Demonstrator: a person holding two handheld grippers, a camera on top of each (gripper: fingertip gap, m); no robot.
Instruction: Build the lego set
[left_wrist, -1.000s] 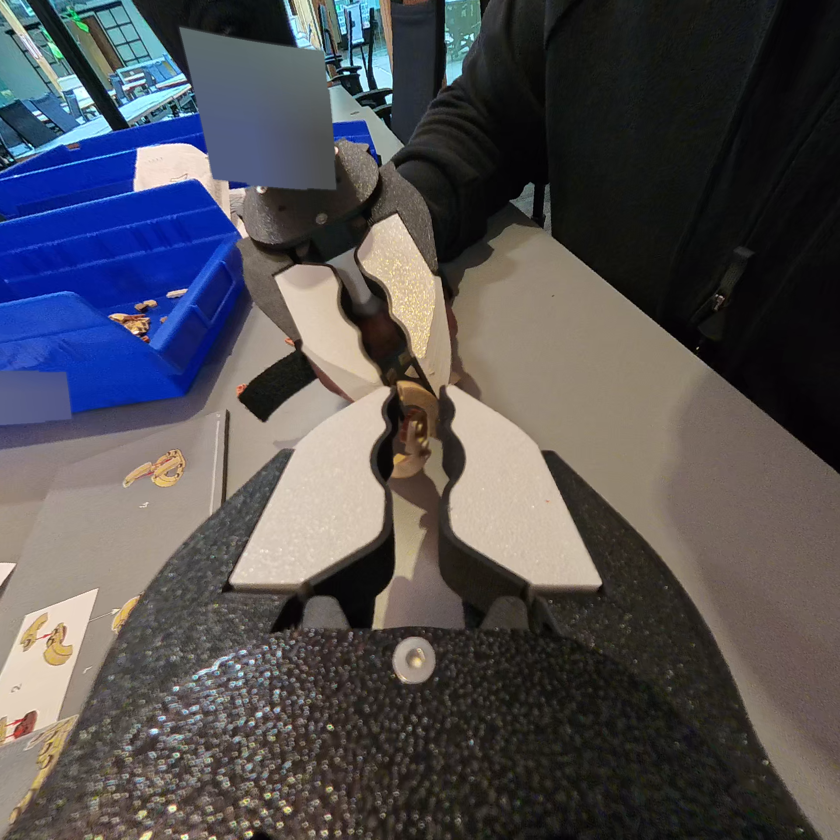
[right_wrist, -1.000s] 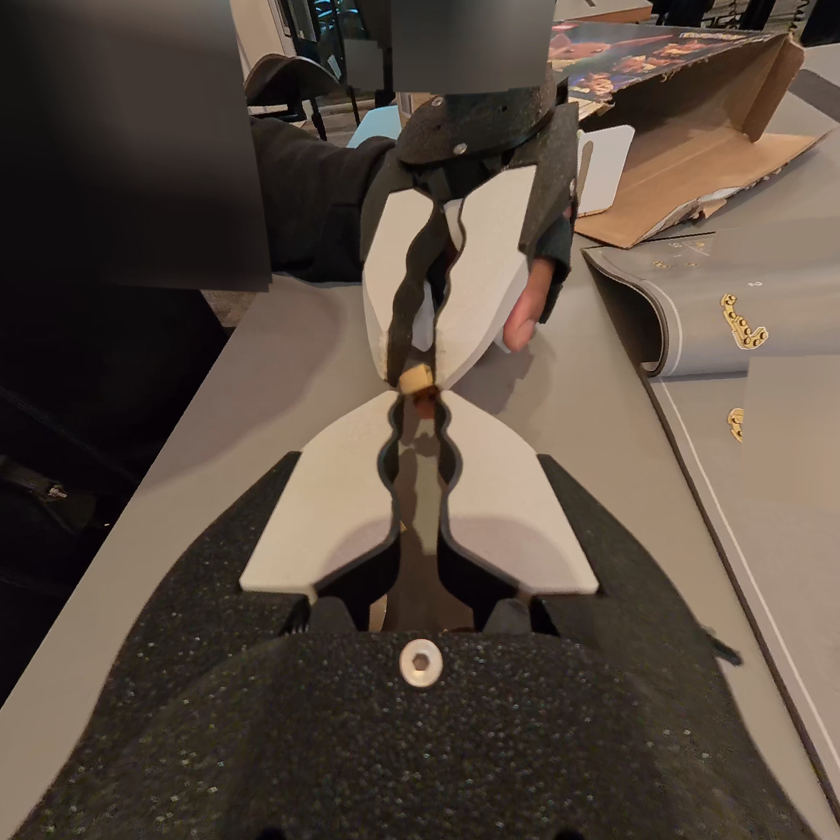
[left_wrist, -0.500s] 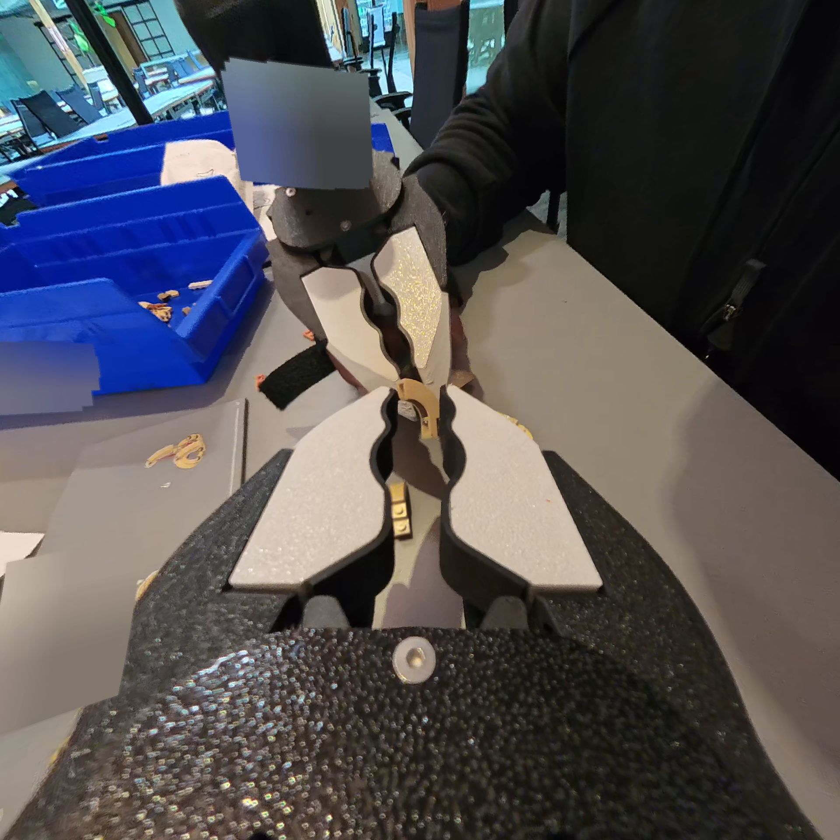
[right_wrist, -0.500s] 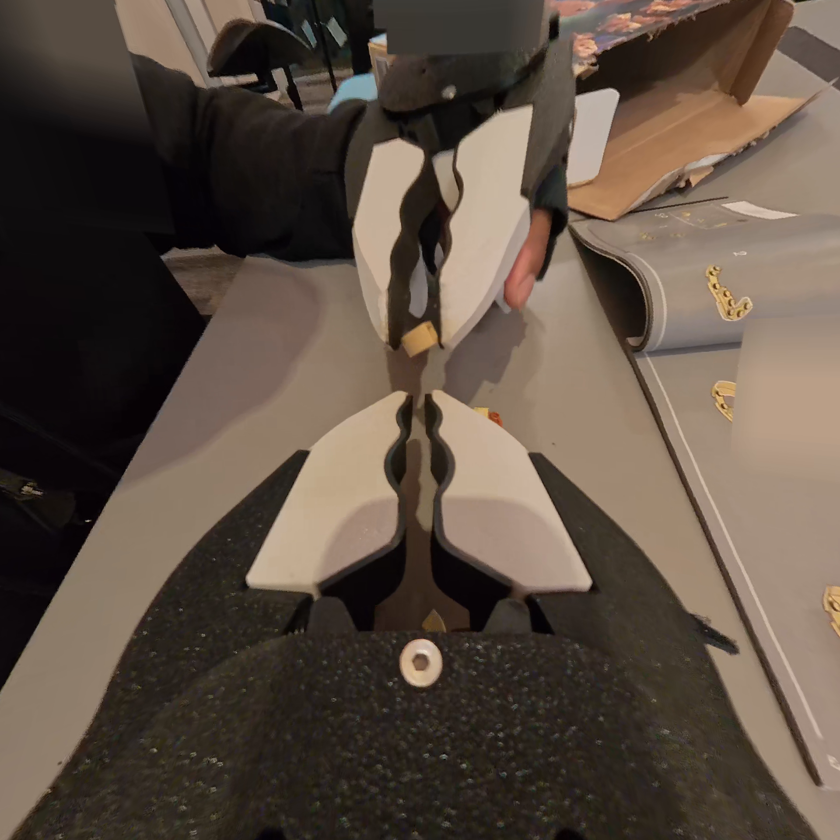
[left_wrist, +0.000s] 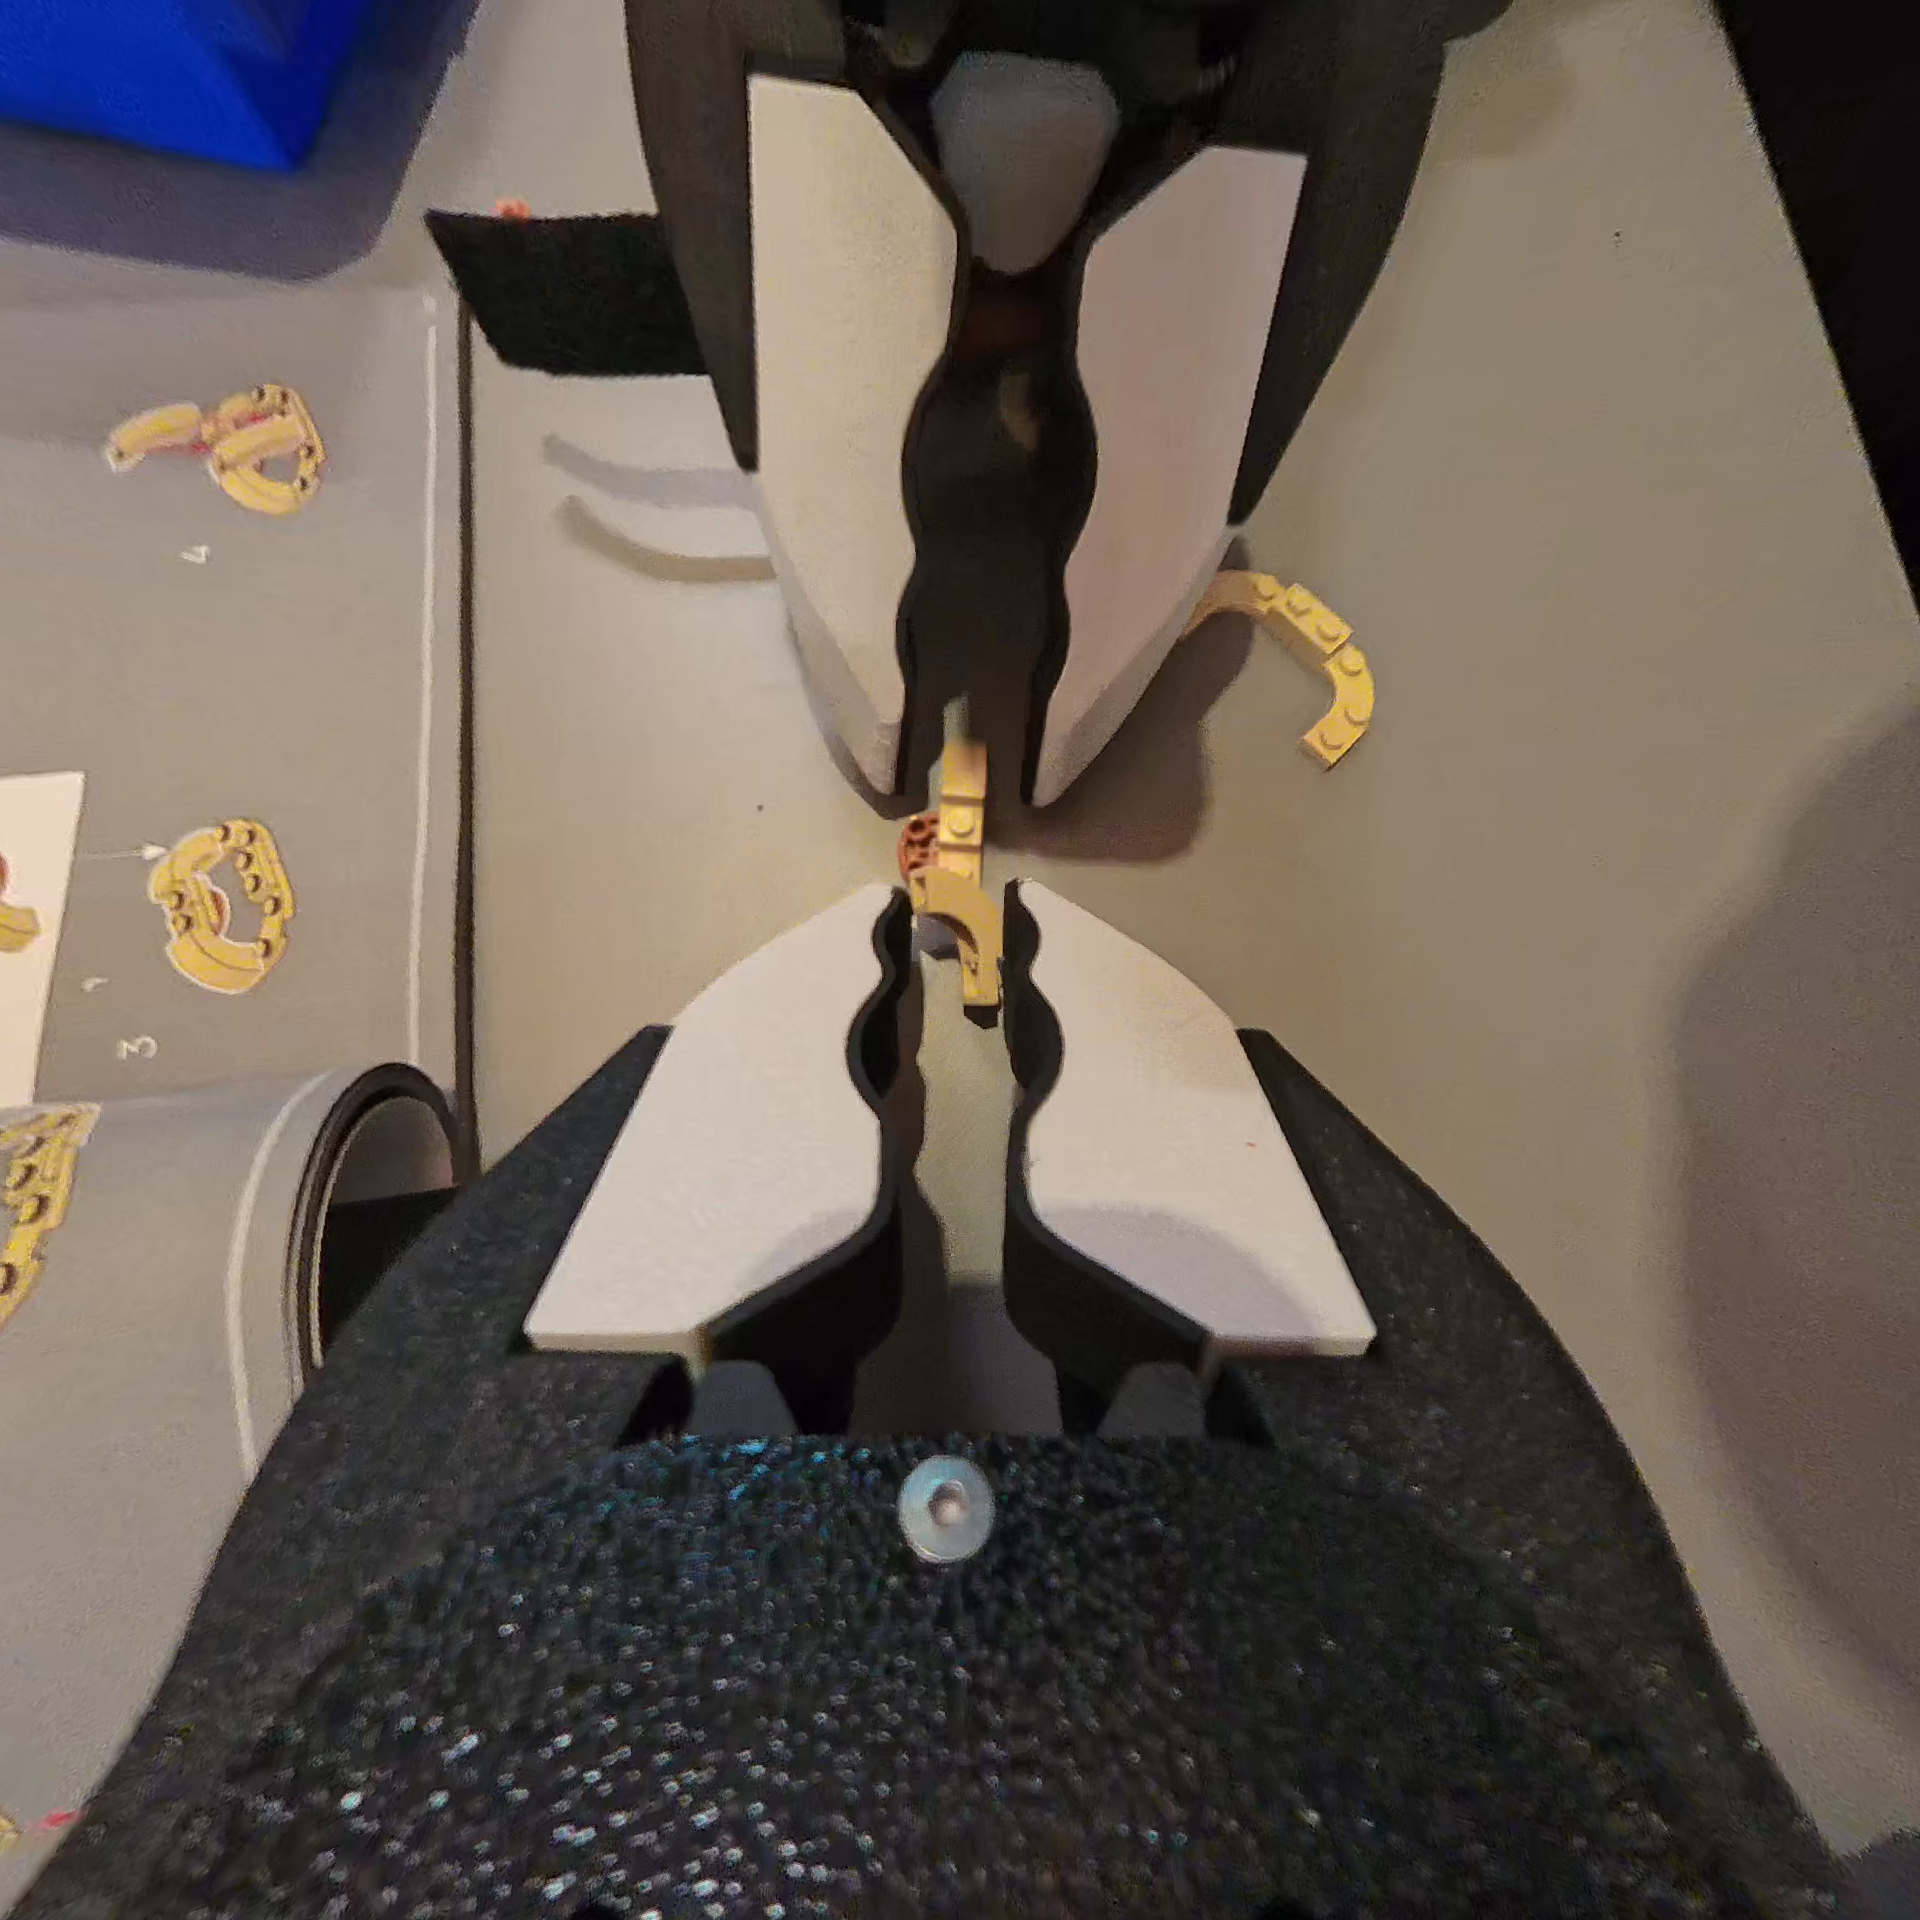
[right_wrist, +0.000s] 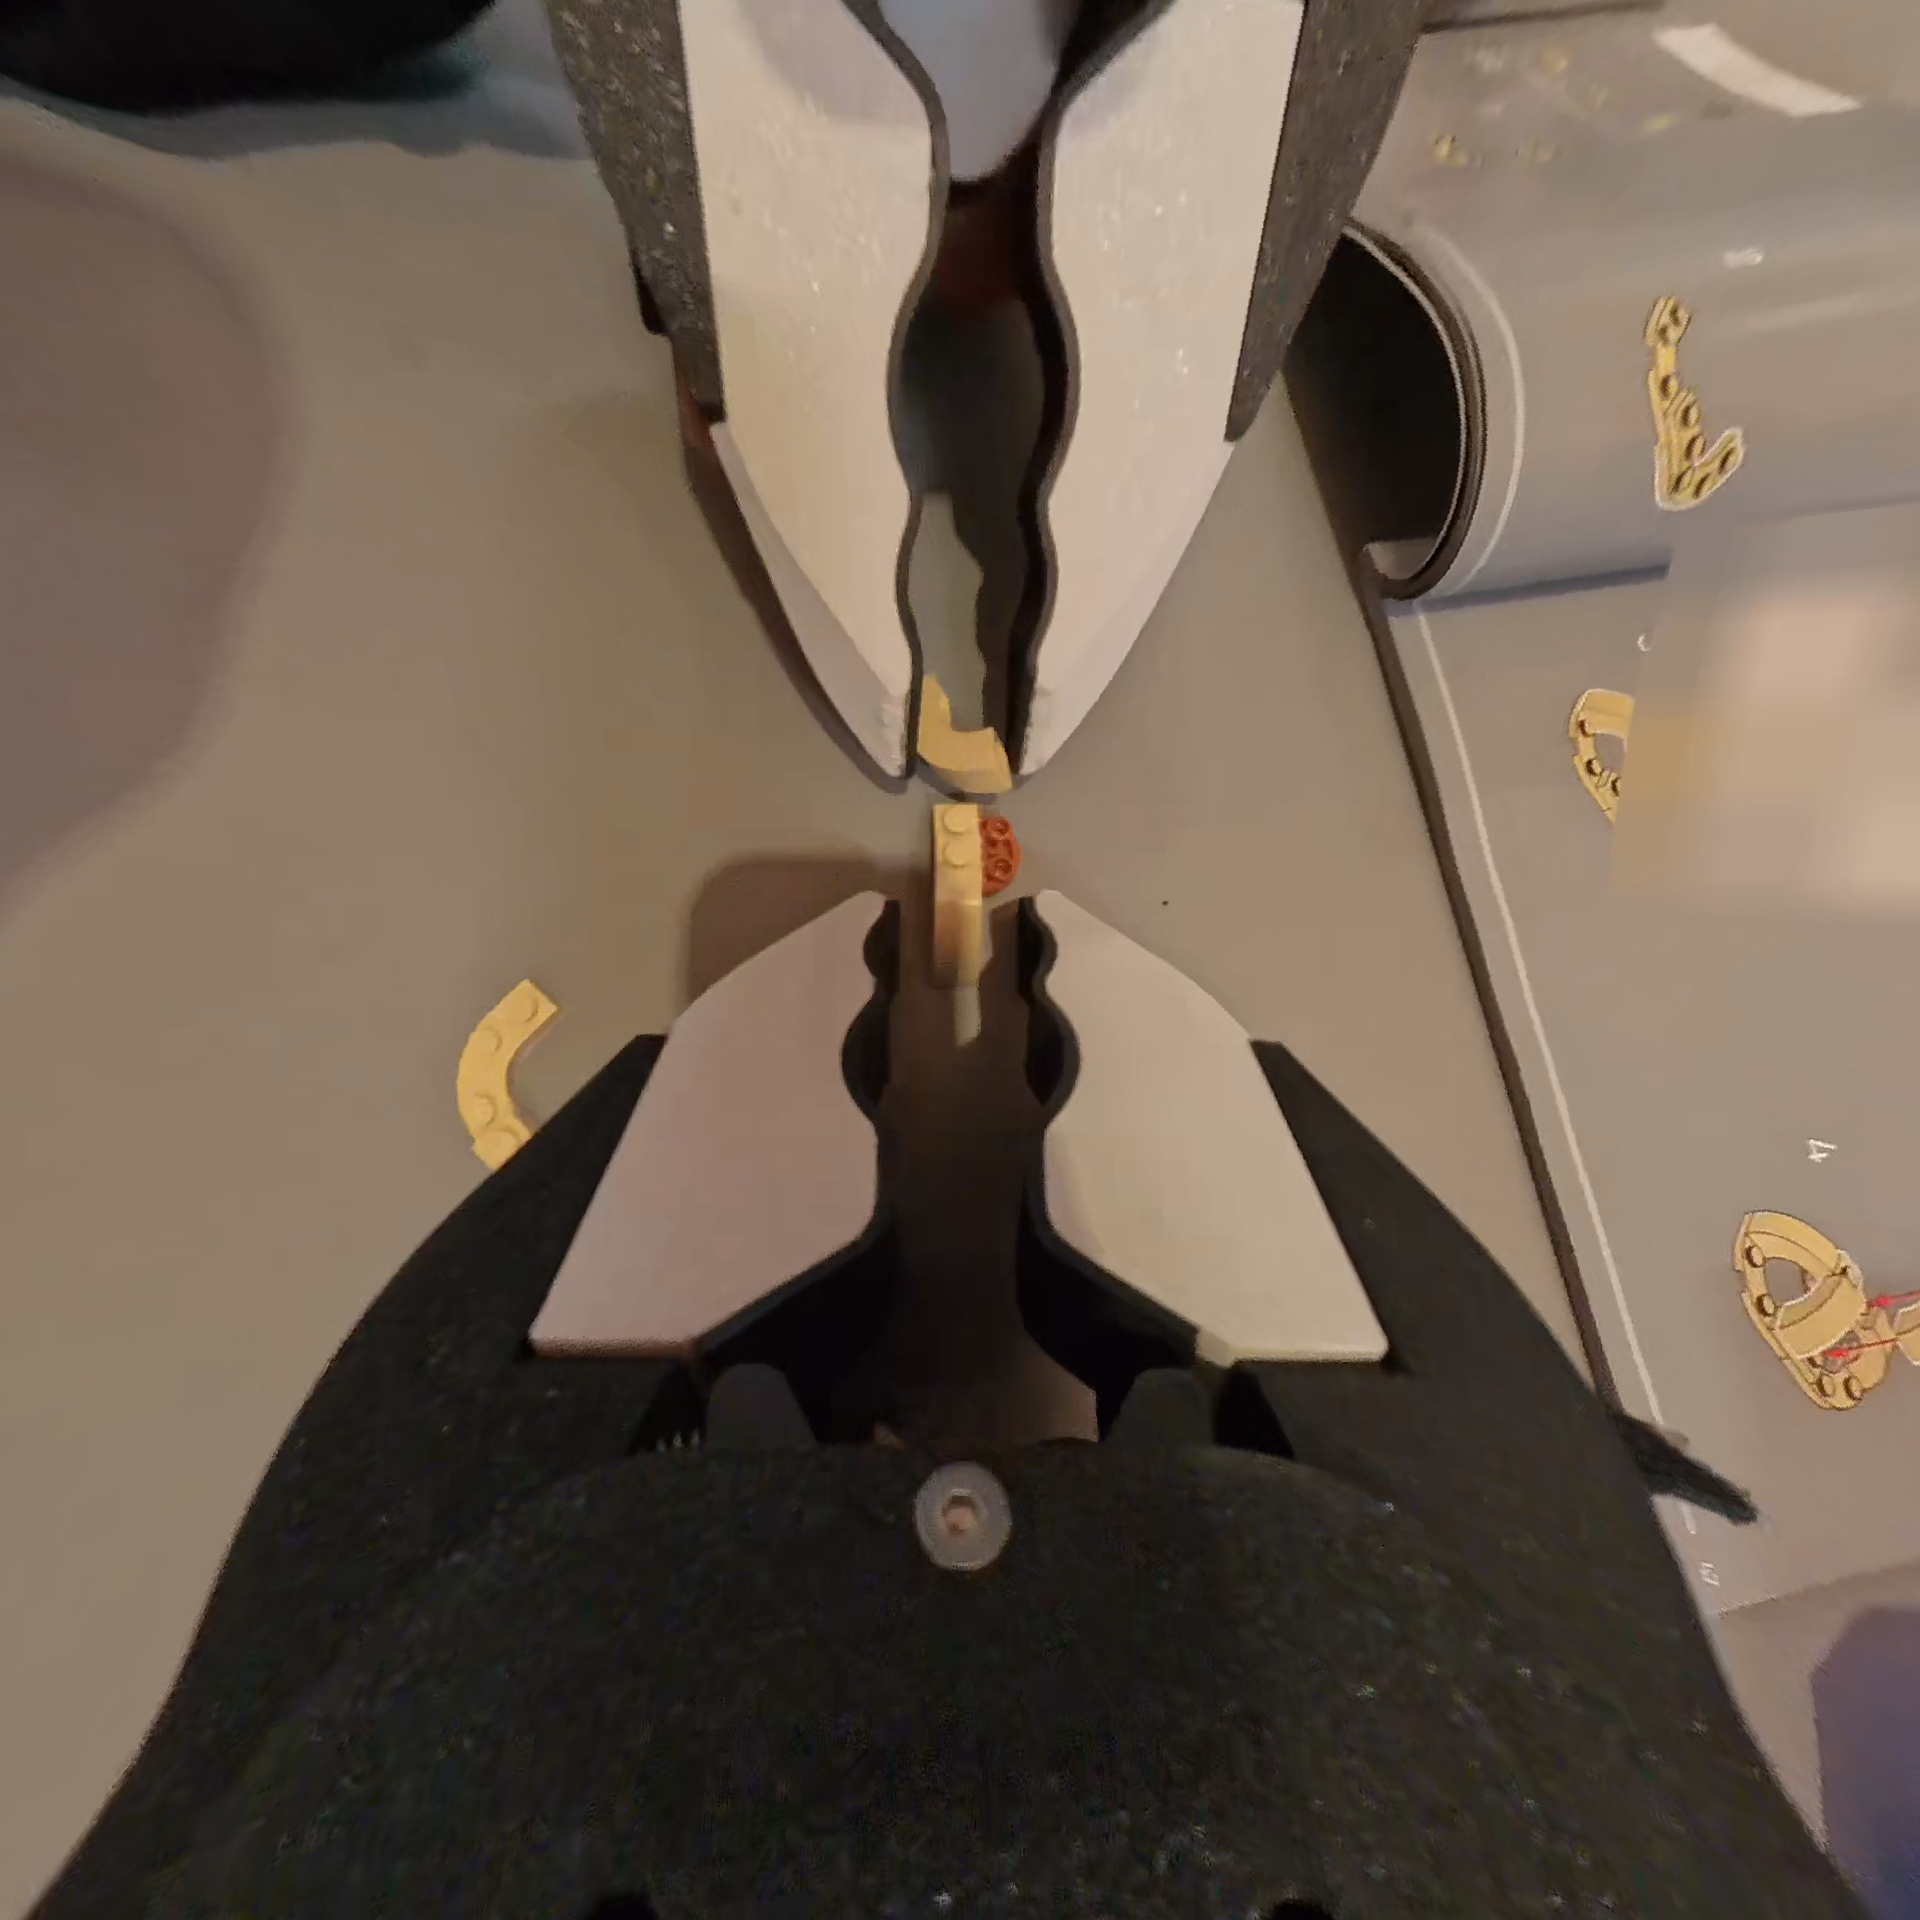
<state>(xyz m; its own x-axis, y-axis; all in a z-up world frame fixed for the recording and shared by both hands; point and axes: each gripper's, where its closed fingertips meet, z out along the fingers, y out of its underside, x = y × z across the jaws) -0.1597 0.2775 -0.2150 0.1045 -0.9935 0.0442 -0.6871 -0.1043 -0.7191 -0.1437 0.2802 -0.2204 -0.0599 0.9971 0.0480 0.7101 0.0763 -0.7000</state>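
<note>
My left gripper (left_wrist: 958, 902) is shut on a small tan arch piece (left_wrist: 961, 925), just above the grey table (left_wrist: 1507, 935). It also shows from the front in the right wrist view (right_wrist: 964, 774), with the arch (right_wrist: 956, 753) between its tips. My right gripper (right_wrist: 961, 909) faces it tip to tip. Its jaws stand slightly apart on either side of a tan studded plate (right_wrist: 956, 847) with a brown round piece (right_wrist: 1003, 847) on it, and they do not touch it. The plate (left_wrist: 961, 821) appears to lie on the table.
A loose tan curved assembly (left_wrist: 1314, 644) lies on the table beside the right gripper and shows in the right wrist view (right_wrist: 497, 1070). The open grey instruction booklet (left_wrist: 208, 675) lies along one side (right_wrist: 1714, 935). A blue bin corner (left_wrist: 156, 62) is beyond it. The tips of both grippers are at nearly the same place.
Both grippers have tipped down towards the table and come tip to tip. The right jaws have opened wider and now straddle the tan and brown piece. The left still holds the arch.
</note>
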